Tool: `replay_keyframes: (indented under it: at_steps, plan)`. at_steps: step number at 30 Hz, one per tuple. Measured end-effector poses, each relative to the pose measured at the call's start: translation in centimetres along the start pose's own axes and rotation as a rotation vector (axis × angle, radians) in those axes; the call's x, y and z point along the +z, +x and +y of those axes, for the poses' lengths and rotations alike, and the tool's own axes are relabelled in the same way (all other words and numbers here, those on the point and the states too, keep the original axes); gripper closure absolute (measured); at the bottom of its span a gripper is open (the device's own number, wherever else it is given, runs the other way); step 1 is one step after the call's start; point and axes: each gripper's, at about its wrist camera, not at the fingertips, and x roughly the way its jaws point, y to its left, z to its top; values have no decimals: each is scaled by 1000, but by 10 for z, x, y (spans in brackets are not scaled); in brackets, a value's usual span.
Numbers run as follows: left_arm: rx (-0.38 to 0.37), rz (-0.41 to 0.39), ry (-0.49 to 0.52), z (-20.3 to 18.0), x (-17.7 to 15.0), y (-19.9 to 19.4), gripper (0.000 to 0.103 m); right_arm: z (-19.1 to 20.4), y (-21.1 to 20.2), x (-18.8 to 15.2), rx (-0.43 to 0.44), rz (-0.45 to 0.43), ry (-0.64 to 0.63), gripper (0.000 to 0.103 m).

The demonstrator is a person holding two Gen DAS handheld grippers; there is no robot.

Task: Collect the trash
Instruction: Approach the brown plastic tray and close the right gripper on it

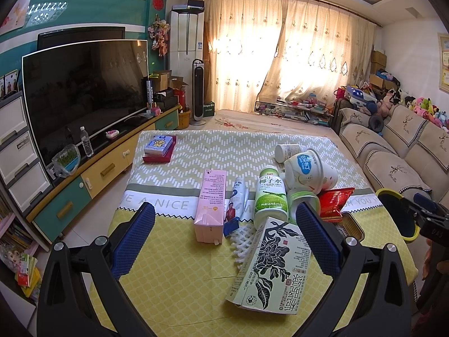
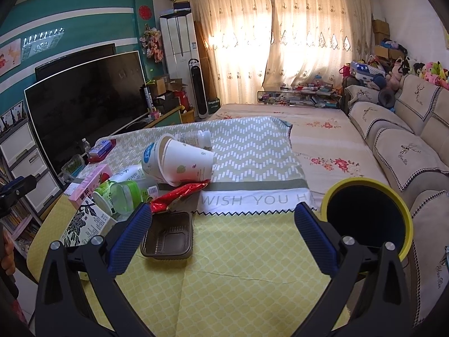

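Flower-print carton (image 1: 269, 264) flat, long axis toward left tongs (image 1: 224, 241).

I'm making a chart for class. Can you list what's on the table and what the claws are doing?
left claw: open, empty, over the flower carton
right claw: open, empty, beside the brown tray
bin: yellow rim, at the table's right edge
trash pile: pink carton, coconut water bottle, red wrapper, white cups
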Motion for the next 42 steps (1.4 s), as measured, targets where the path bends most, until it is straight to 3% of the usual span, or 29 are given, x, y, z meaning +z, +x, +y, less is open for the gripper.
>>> replay_keyframes:
  at_steps: [14, 22, 29, 36, 42]
  plan:
    - [-12, 37, -16, 7, -6, 19, 4, 47, 45, -21, 117, 101, -101, 6]
    - [-17, 56, -33, 14, -10, 30, 4, 61, 76, -35, 92, 188, -141, 14]
    - [-24, 69, -38, 16, -11, 35, 4, 63, 89, -38, 69, 213, -156, 15]
    - [-33, 74, -32, 11, -11, 39, 4, 62, 94, -38, 70, 235, -166, 36]
    - [-34, 72, -26, 8, -11, 38, 4, 62, 83, -37, 104, 225, -164, 37]
